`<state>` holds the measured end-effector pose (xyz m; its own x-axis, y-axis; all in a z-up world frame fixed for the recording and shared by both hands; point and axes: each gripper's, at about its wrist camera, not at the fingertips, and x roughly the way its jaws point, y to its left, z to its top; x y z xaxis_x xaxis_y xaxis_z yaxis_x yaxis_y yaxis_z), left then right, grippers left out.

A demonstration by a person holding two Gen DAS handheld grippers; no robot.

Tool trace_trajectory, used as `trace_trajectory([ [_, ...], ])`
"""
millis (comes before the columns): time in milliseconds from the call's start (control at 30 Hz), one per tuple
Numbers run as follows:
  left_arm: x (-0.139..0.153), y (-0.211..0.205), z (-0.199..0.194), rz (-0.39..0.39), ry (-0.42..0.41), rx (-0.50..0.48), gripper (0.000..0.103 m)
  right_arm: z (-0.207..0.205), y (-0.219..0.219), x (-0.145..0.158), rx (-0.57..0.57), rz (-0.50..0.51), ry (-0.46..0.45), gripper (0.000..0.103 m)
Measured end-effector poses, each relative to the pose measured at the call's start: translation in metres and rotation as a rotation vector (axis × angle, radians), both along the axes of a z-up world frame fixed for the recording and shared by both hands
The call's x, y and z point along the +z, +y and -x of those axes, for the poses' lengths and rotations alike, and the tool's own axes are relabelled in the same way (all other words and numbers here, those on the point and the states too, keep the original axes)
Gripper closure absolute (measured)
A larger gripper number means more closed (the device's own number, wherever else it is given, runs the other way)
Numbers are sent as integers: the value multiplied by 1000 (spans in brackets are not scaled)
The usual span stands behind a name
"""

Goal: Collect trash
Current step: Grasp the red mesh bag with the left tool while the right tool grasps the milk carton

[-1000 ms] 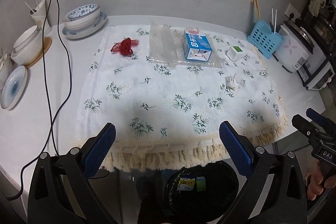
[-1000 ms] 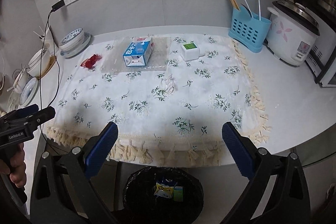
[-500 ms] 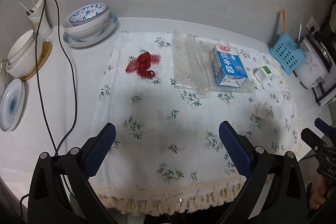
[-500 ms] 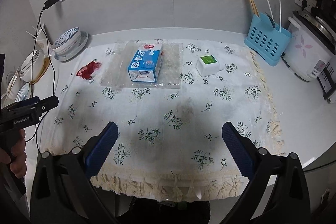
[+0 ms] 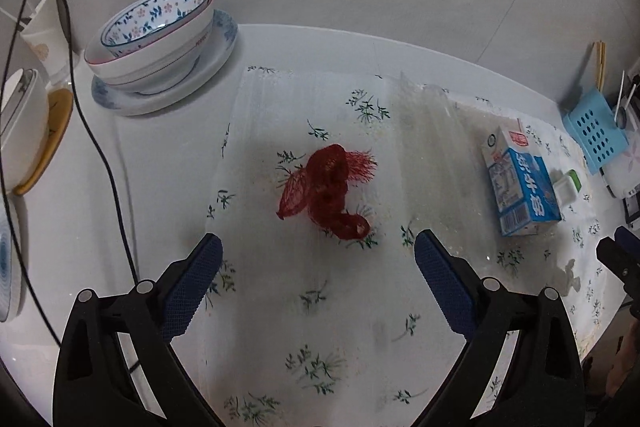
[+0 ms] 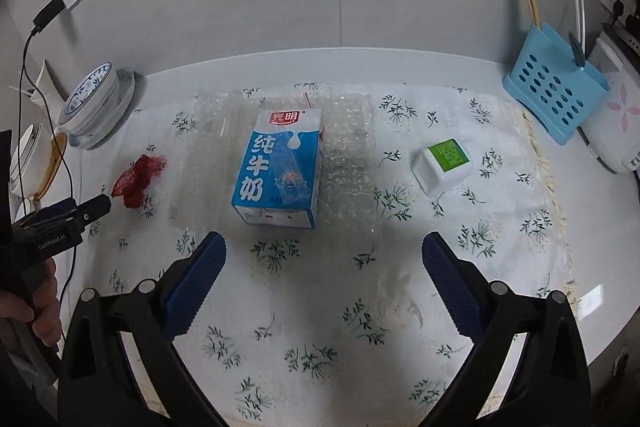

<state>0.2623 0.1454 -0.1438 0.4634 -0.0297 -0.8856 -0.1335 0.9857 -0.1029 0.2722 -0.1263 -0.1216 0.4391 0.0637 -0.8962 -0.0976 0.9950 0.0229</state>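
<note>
Above the red net point(image 5: 326, 193), left gripper point(image 5: 316, 253) wide, cloth around it bare

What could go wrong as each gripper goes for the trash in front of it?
The red mesh net is flimsy and flat on the floral tablecloth, so the open left gripper might pinch cloth too. The milk carton lies on a slippery bubble wrap sheet; the open right gripper could push it away.

Your left gripper point(image 5: 316, 257) and right gripper point(image 6: 323, 257) are black plastic frames with silver screws and blue textured pads point(image 6: 196, 283).
</note>
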Motion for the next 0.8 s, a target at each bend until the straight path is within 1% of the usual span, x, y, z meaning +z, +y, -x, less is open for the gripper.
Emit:
trace_trajectory([
  [67,-9,5,-15,18,19,1,11,-15,5,-8,-16,3,26,10],
  [200,-21,9,-36,22,34,-15,12,-42,15,-19,-39,8,62,10],
  [233,-24,9,-40,21,39,-20,14,-47,17,-21,-44,7,70,11],
  [267,-27,10,-44,22,46,-21,16,-54,20,-24,-51,6,83,13],
  [400,-36,12,-55,22,62,-31,21,-72,28,-35,-68,15,124,18],
  [567,-44,5,-59,7,81,-63,36,-85,33,-50,-89,19,174,25],
  [600,-46,4,-59,4,86,-67,38,-86,33,-52,-94,15,181,25],
  [633,-47,3,-60,7,95,-68,43,-88,34,-53,-98,11,186,25],
  [700,-48,3,-60,28,102,-71,47,-91,36,-56,-99,12,196,25],
  [767,-48,1,-60,19,99,-75,54,-92,41,-55,-96,17,201,25],
  [800,-49,1,-60,20,100,-75,56,-93,43,-55,-94,20,204,25],
])
